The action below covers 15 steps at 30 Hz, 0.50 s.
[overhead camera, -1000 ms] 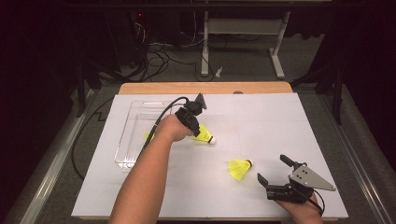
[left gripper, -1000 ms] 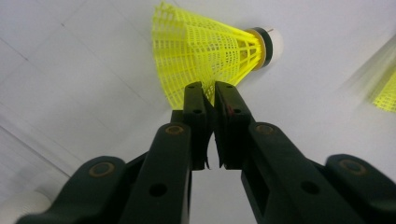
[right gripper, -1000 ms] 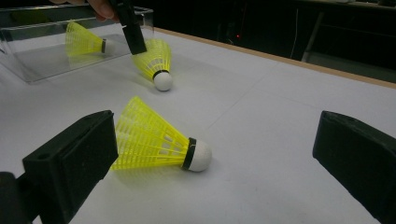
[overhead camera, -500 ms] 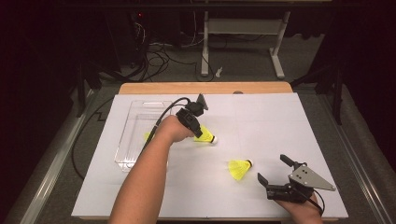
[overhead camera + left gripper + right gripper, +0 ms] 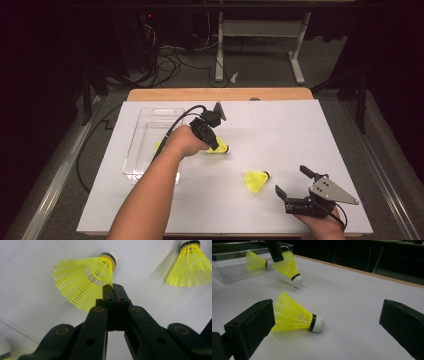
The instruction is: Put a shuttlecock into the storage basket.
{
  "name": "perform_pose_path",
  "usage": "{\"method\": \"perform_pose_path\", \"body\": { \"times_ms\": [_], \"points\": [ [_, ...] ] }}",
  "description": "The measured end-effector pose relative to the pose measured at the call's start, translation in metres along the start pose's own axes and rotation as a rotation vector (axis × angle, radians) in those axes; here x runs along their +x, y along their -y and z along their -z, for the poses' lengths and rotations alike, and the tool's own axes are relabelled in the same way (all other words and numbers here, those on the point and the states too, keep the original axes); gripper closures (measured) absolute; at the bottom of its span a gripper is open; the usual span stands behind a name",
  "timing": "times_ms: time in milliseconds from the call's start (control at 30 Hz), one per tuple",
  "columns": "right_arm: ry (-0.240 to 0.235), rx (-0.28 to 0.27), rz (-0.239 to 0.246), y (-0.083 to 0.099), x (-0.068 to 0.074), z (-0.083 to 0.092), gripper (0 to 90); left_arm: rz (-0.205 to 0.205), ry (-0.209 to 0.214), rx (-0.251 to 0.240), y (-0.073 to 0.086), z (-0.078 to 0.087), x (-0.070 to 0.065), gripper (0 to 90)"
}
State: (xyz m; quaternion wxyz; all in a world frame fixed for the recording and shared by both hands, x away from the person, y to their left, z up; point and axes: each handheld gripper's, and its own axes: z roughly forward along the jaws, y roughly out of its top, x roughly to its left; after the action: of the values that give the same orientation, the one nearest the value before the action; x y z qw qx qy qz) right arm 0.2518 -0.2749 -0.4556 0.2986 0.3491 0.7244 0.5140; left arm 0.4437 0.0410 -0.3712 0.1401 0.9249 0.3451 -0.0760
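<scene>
From above, the left gripper (image 5: pixel 218 145) pinches a yellow shuttlecock (image 5: pixel 220 149) beside the clear tray (image 5: pixel 145 145). Its own view shows jaws clamped on the skirt (edge only). The right gripper (image 5: pixel 322 322) gapes, empty, around another shuttlecock (image 5: pixel 297 317) lying on the table.

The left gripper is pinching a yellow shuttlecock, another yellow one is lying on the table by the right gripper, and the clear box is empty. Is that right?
Not quite: the clear box is not empty. The right gripper view shows a third yellow shuttlecock inside it. The rest holds: the left gripper pinches a shuttlecock's skirt, and another lies on the table between the open jaws of the right gripper.
</scene>
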Motion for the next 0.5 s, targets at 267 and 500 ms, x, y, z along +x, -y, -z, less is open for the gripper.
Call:
{"method": "perform_pose_path", "body": {
  "times_ms": [267, 500],
  "points": [
    [0.002, 0.001, 0.003, 0.000, 0.002, -0.001, 0.7, 0.009, -0.022, 0.008, 0.012, 0.006, -0.003, 90.0],
    [0.015, 0.003, -0.007, 0.001, -0.002, 0.000, 0.7, 0.008, -0.023, 0.013, 0.018, 0.007, -0.003, 90.0]
  ]
}}
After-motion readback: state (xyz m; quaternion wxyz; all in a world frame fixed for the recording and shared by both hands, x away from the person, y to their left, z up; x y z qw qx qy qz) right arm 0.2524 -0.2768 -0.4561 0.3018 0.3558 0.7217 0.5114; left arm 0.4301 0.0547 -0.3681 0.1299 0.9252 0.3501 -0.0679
